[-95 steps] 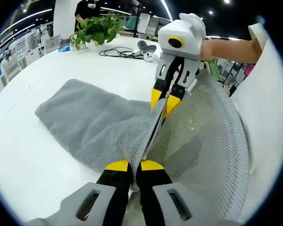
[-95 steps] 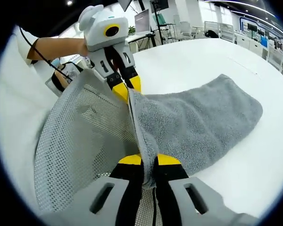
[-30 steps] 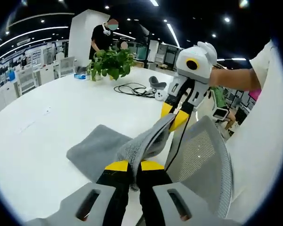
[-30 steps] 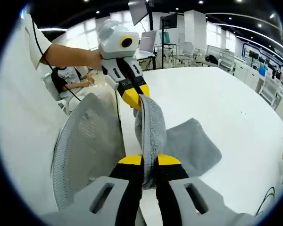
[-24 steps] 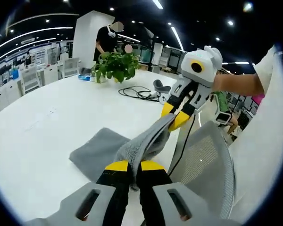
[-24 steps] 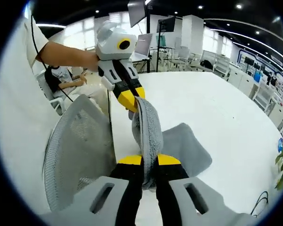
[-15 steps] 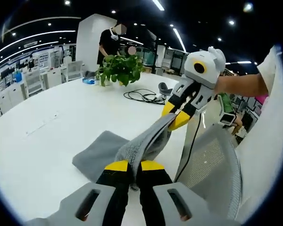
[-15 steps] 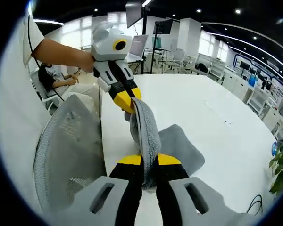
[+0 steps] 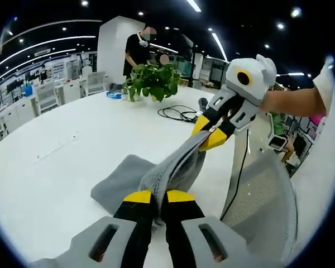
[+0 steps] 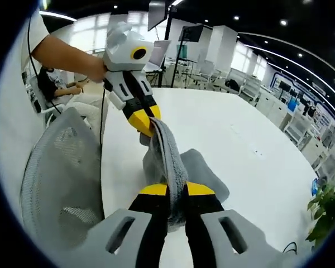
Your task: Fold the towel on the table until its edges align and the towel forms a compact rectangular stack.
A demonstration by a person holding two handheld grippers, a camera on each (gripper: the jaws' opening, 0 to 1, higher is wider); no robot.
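1. The grey towel (image 9: pixel 156 176) hung lifted between both grippers, so its gripped edge was bunched and hidden inside the jaws; its lower part lay on the white worktop (image 9: pixel 61 162).
2. A potted plant (image 9: pixel 153 81) stood far across the worktop — its pot was too small to make out.
3. The left gripper (image 9: pixel 158 196) was clamped on one end of the towel's raised edge.
4. The right gripper (image 10: pixel 170 190) pinched the other end — jaws closed tight on the cloth.
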